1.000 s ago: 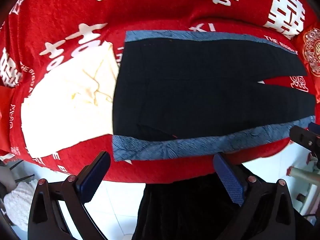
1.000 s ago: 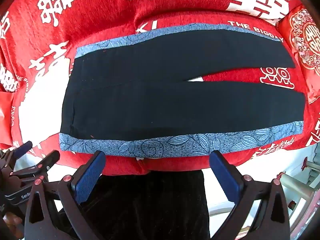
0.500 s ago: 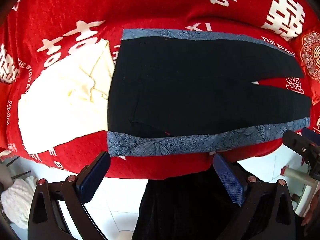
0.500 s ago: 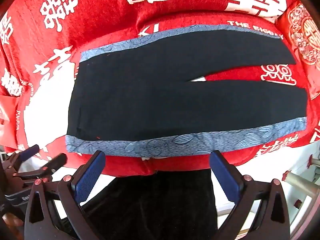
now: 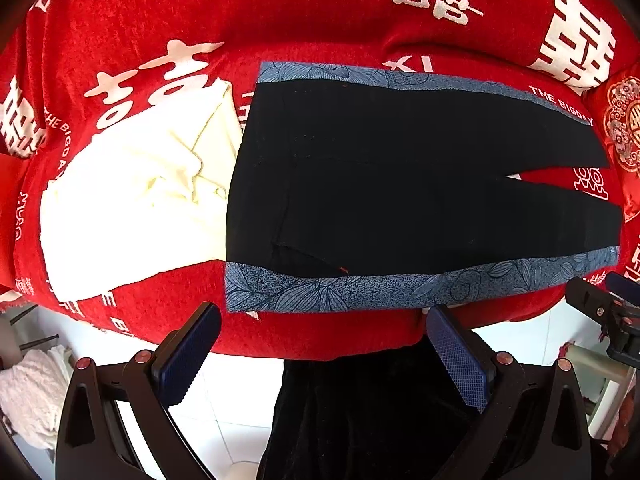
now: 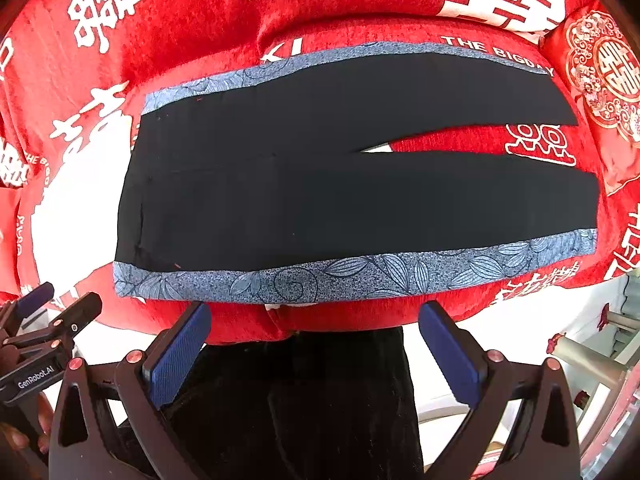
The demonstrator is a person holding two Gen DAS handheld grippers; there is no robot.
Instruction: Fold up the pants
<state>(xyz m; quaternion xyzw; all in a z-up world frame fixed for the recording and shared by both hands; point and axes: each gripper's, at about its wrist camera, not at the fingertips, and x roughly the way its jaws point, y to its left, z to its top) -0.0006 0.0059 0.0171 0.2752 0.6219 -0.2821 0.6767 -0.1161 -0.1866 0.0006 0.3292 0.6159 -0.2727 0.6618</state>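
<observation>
I have both tools spread wide and gripping nothing: the left tool (image 5: 320, 344) and the right tool (image 6: 312, 340) both hang off the near edge of the red blanket (image 5: 320, 24), over the white floor.

The pants (image 6: 320, 184) lie flat on that blanket, waistband to my left, the two legs running right with a narrow red gap between them. A blue leaf-printed side stripe (image 6: 360, 272) runs along the near edge, just beyond my fingertips but not touching them.

My worries from here:
- The blanket is plush, and it drapes over the edge right under the stripe. If I pinch too deep, I judge I would catch blanket along with the pants and drag both.
- A cream cloth (image 5: 132, 204) sits against the waistband on the left, seemingly tucked under it. A grab at the waist corner (image 5: 240, 288) could snag it too.
- The fabric looks thin and limp. If my two tools lift the near edge unevenly, the leg would likely sag or twist and land skewed on the far leg.
- The left tool shows at the edge of the right view (image 6: 44, 320), so the tools are close enough to bump.
</observation>
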